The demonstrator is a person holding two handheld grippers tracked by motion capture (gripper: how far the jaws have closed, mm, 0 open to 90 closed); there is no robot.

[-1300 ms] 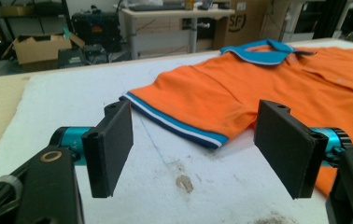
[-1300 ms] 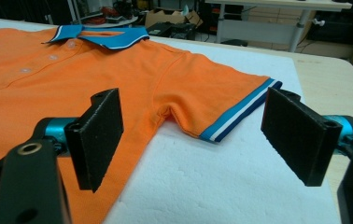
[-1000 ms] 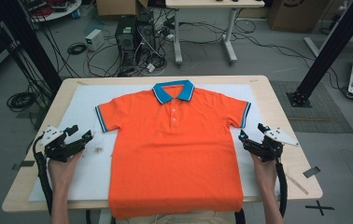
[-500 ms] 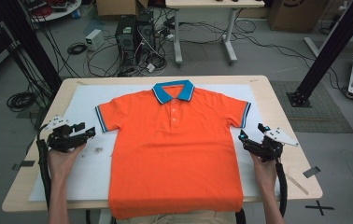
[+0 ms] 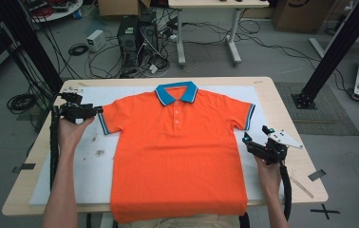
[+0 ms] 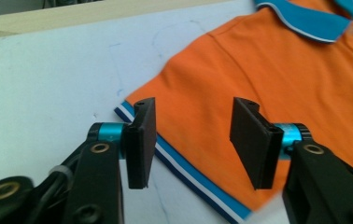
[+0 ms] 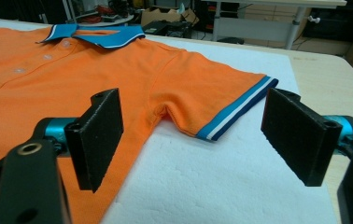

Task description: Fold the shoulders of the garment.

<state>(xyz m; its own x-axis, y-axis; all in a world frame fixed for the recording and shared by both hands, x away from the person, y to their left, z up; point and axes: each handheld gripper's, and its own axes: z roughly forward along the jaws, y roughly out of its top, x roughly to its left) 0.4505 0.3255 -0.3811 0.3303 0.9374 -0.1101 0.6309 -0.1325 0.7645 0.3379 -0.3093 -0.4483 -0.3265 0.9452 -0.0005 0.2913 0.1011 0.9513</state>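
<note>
An orange polo shirt (image 5: 177, 142) with a blue collar lies flat, front up, on a white sheet (image 5: 87, 156). My left gripper (image 5: 99, 110) hovers at the tip of the shirt's left sleeve (image 5: 108, 118). Its jaws have just been closing and stand half apart. In the left gripper view the gripper (image 6: 193, 140) frames the sleeve's striped hem (image 6: 184, 172), which lies below the gap untouched by the pads. My right gripper (image 5: 248, 142) rests open by the shirt's right side, below the right sleeve (image 5: 244, 114). The right gripper view shows that gripper (image 7: 198, 135) wide open before the striped sleeve (image 7: 221, 93).
The wooden table (image 5: 301, 171) carries the sheet; the shirt's bottom hem hangs over the near edge. Small marks (image 5: 99, 152) dot the sheet left of the shirt. Cables, computers (image 5: 130, 33) and another table (image 5: 206, 9) stand on the floor beyond.
My left hand has moved up the table from beside the shirt's waist to the left sleeve, and its jaws have narrowed. The right hand and the shirt have not moved.
</note>
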